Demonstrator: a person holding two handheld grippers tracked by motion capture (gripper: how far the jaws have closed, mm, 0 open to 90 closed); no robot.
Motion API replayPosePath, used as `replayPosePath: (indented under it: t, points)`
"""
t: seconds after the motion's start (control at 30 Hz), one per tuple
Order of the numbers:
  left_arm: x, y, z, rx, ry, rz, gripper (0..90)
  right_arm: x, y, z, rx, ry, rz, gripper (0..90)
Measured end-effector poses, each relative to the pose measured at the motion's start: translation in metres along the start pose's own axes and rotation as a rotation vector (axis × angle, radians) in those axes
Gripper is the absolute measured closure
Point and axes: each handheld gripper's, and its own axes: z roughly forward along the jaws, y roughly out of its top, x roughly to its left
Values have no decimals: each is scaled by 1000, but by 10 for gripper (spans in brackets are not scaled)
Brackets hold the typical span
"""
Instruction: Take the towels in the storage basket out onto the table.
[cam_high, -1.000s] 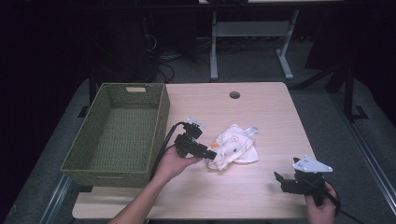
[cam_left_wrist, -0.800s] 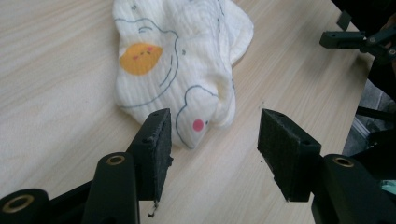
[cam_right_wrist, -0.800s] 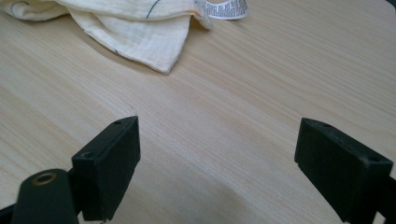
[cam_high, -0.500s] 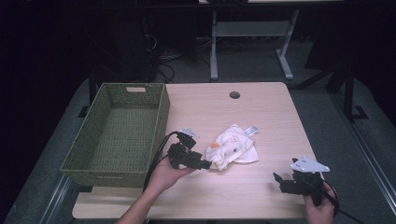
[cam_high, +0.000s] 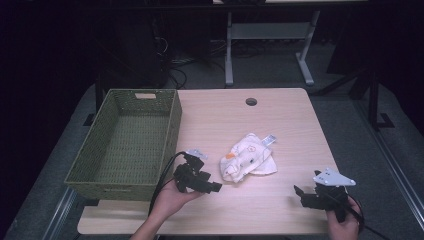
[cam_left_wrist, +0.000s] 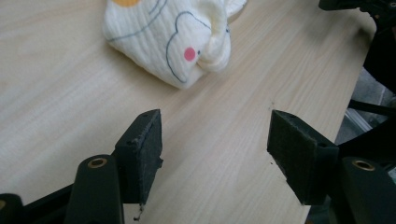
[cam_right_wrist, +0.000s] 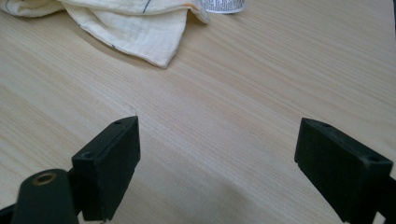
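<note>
Green woven basket (cam_high: 127, 145), cloth (cam_high: 248, 159) beside

Left hand-held gripper (cam_high: 216, 188) low in the person's left hand (cam_high: 172, 197), jaws just been opening, nothing between them, right hand-held gripper (cam_high: 300, 195) gripped in the right hand (cam_high: 345, 225), jaws spread wide and empty, pointing leftward

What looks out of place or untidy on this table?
The cream cloth lies crumpled in a heap on the table, outside the green basket. Nothing looks spilled or damaged.
</note>
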Motion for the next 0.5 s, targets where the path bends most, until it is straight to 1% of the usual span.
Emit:
replayPosePath:
  t: [0.07,0.1,0.13,0.17,0.2,0.23,0.27,0.3,0.37,0.43,0.5]
  points:
    - [0,-7,0,-1,16,5,332,0,-1,-1,0,-2,0,139]
    - [0,-11,1,-3,16,3,322,0,-1,-1,2,-2,1,139]
    - [0,-14,1,1,13,13,308,0,-1,-1,5,-2,5,139]
    - [-1,-18,1,4,20,18,303,0,-2,-1,5,-3,6,139]
    - [-3,-21,1,4,19,22,297,-1,-2,-1,5,-4,2,139]
    - [-3,-25,3,9,10,25,288,-1,-2,-2,3,-7,-2,139]
    - [-4,-28,5,9,2,22,281,-1,-3,-3,2,-11,8,139]
    - [-4,-31,6,9,5,19,272,-2,-4,-4,-4,-9,12,139]
    - [-4,-33,8,5,19,36,268,-3,-4,-4,-4,-1,19,139]
    - [-4,-32,8,-16,31,57,268,-3,-4,-4,-6,4,4,139]
    - [-5,-31,7,-36,18,55,269,-3,-4,-4,-6,10,-3,139]
